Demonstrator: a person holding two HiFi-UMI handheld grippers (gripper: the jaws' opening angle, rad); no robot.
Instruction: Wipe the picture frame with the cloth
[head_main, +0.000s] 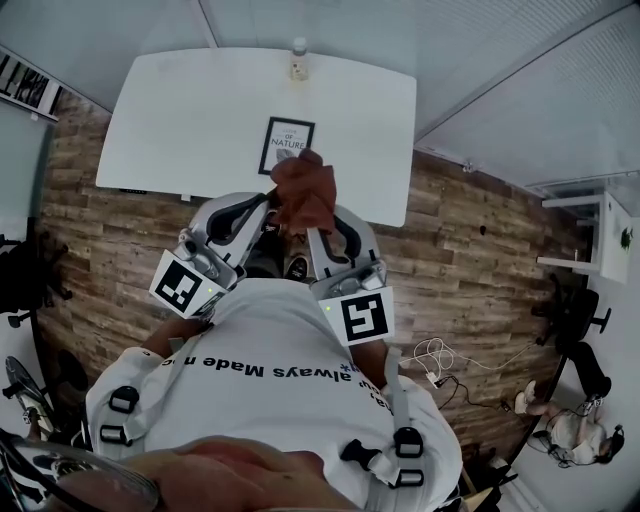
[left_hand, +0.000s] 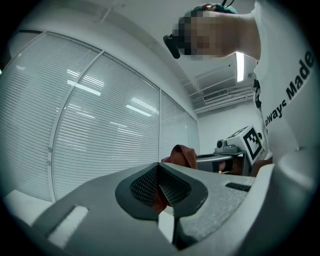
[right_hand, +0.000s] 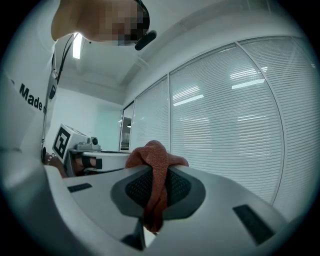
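A black picture frame (head_main: 286, 145) with a white print lies on the white table (head_main: 190, 110), near its front edge. Both grippers are raised in front of my chest, below the frame in the head view. A rust-red cloth (head_main: 305, 190) is bunched between them. My right gripper (head_main: 318, 232) is shut on the cloth (right_hand: 155, 192), which hangs through its pads and bulges over its tips (right_hand: 157, 172). My left gripper (head_main: 262, 208) is also shut, with cloth (left_hand: 156, 200) pinched low between its pads (left_hand: 145, 182). The frame is hidden in both gripper views.
A small bottle (head_main: 298, 58) stands at the table's far edge. Wood flooring surrounds the table, with white cables (head_main: 435, 358) at the right, a white shelf (head_main: 603, 235) further right and a dark chair (head_main: 25, 275) at the left. Window blinds (right_hand: 235, 125) fill both gripper views.
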